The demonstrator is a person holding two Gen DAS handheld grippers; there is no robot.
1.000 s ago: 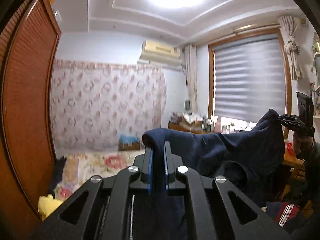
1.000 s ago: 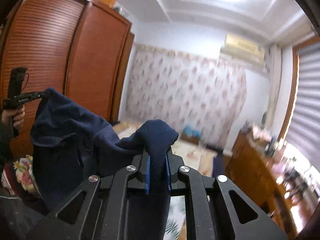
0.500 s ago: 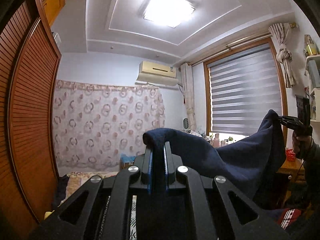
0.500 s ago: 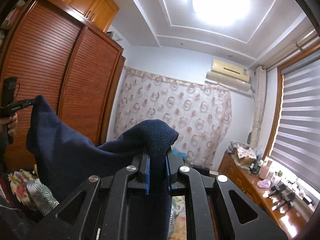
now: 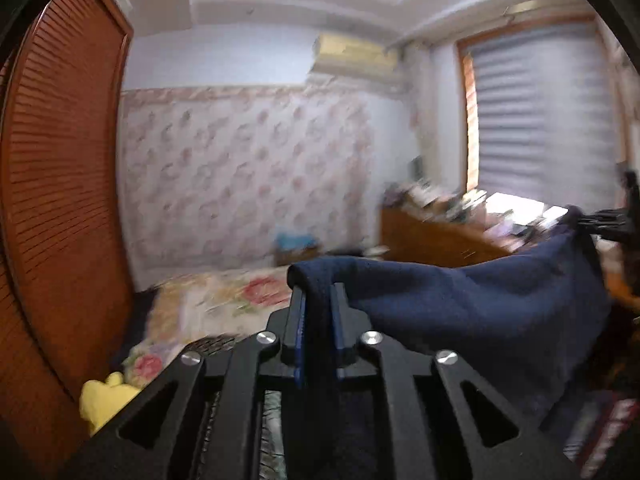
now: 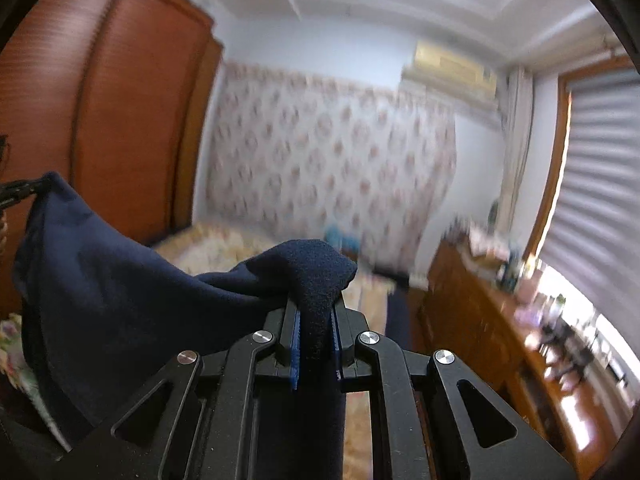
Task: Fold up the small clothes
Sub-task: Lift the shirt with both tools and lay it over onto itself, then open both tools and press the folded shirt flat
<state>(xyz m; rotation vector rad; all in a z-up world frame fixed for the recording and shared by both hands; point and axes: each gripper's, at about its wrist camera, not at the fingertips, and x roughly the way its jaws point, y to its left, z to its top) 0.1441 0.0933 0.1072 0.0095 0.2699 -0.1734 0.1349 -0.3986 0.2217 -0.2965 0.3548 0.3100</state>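
Note:
A navy blue garment [image 5: 460, 304] hangs stretched in the air between my two grippers. My left gripper [image 5: 318, 292] has one corner folded over its tips; its jaws are opening a little, and the cloth still fills the gap between the pads. My right gripper [image 6: 314, 308] is shut on the other corner of the garment [image 6: 120, 272], which bunches above its fingers. In the left wrist view the right gripper [image 5: 616, 220] shows at the far right edge. In the right wrist view the left gripper [image 6: 16, 192] shows at the far left edge. Both views are blurred.
A bed with a floral cover [image 5: 224, 300] lies below and ahead. A tall brown wardrobe [image 5: 60, 200] stands on the left. On the right, under the window blinds, is a cluttered wooden desk [image 6: 480, 320]. A yellow item [image 5: 104, 396] lies at the bed's near left.
Both grippers have dropped and tipped downward, so the bed now fills more of each view. The garment came down with them, still stretched. The left jaws stand slightly wider.

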